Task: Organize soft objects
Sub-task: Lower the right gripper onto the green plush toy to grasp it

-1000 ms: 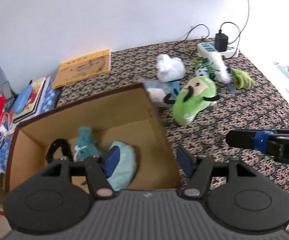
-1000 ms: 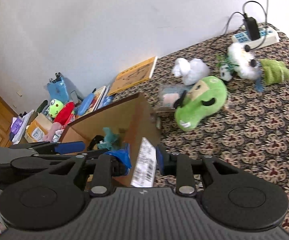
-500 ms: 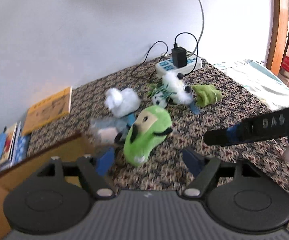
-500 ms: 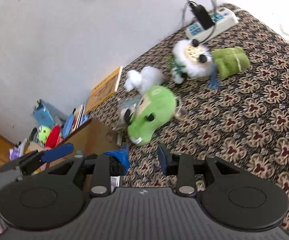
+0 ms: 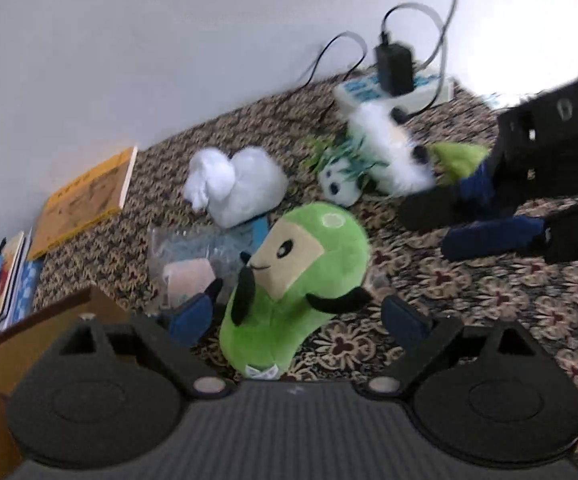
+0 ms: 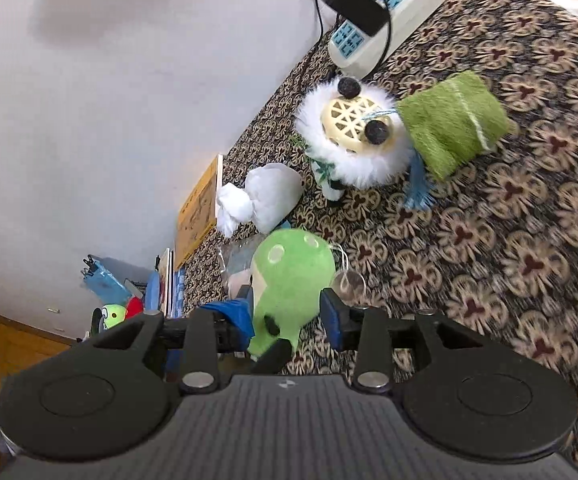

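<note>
Both grippers, jaws wide and holding nothing: left gripper straddles the green plush; right gripper hovers beside it.

Both wrist fisheyes looking down close over patterned floor, sharing green plush

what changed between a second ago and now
Both grippers swung away from the cardboard box toward the loose toys. The left gripper now has its open fingers on either side of the green plush, not closed on it. The right gripper moved forward over the rug, open. Nothing was picked up; the toys, book and power strip stayed put.
</note>
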A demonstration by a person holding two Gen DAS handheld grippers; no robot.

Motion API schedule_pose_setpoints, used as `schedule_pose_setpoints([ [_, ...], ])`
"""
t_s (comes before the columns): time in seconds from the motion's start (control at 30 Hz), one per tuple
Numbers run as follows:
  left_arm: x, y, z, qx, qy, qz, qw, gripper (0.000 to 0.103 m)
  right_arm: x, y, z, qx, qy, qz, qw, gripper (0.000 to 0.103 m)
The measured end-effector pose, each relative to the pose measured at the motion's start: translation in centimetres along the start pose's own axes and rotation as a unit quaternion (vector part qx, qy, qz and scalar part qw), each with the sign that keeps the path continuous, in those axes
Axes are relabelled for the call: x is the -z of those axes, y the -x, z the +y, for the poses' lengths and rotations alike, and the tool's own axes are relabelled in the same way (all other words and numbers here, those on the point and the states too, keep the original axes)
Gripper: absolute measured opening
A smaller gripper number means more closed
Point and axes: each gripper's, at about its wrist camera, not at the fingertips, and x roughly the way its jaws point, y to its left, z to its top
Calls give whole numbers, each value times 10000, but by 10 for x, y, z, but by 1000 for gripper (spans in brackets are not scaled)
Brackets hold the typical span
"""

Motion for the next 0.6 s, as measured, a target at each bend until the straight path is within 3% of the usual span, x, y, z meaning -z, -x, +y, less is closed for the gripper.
schedule_pose_setpoints([
  [0.33,4,-34,3,-369,228,314,9986,91,-10,-54,2,58,228,452,9987,26],
  [0.4,4,-39,3,-277,212,404,9986,80,-10,-61,1,57,236,519,9984,27],
  [0.6,4,-41,-1,-375,111,432,9983,65,-12,-74,-7,-121,148,490,9986,34],
])
